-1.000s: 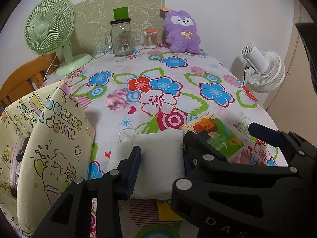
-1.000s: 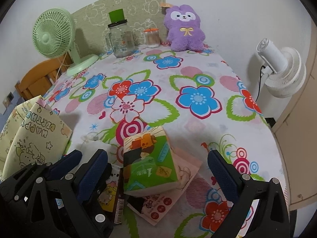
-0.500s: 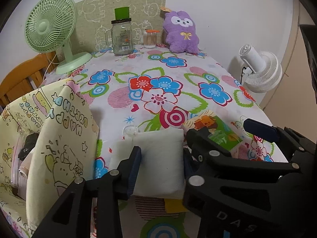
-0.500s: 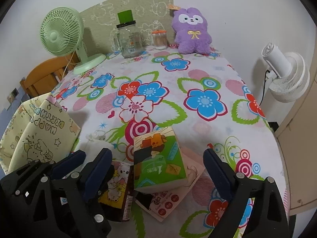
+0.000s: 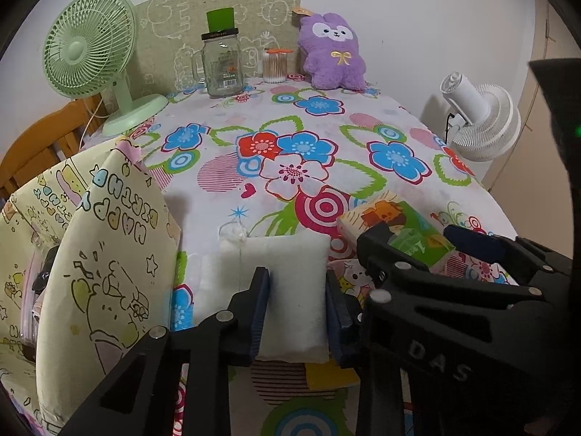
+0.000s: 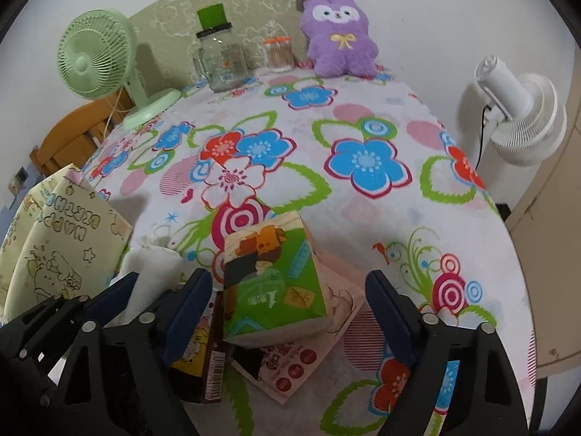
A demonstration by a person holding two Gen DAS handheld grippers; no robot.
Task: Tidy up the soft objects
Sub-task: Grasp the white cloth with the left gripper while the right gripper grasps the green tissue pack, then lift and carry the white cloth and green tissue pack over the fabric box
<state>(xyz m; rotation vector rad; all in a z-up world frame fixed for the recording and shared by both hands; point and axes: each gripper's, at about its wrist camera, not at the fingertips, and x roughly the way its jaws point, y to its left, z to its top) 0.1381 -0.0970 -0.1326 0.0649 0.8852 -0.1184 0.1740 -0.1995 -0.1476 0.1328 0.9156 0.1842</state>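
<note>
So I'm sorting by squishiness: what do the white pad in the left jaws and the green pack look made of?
The white pad looks like soft matte cotton or fleece: fuzzy surface, puffy rounded corners, pinched between the left gripper jaws. The green pack seems to be glossy printed plastic film over soft tissue, judging by its sheen and bulging sides.

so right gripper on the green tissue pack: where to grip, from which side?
Take the green tissue pack across its two long side faces, coming down from above and the near edge. It lies tilted atop flat packets, so its sides are exposed. The right gripper is open and already straddles it, jaws clear of both sides.
</note>
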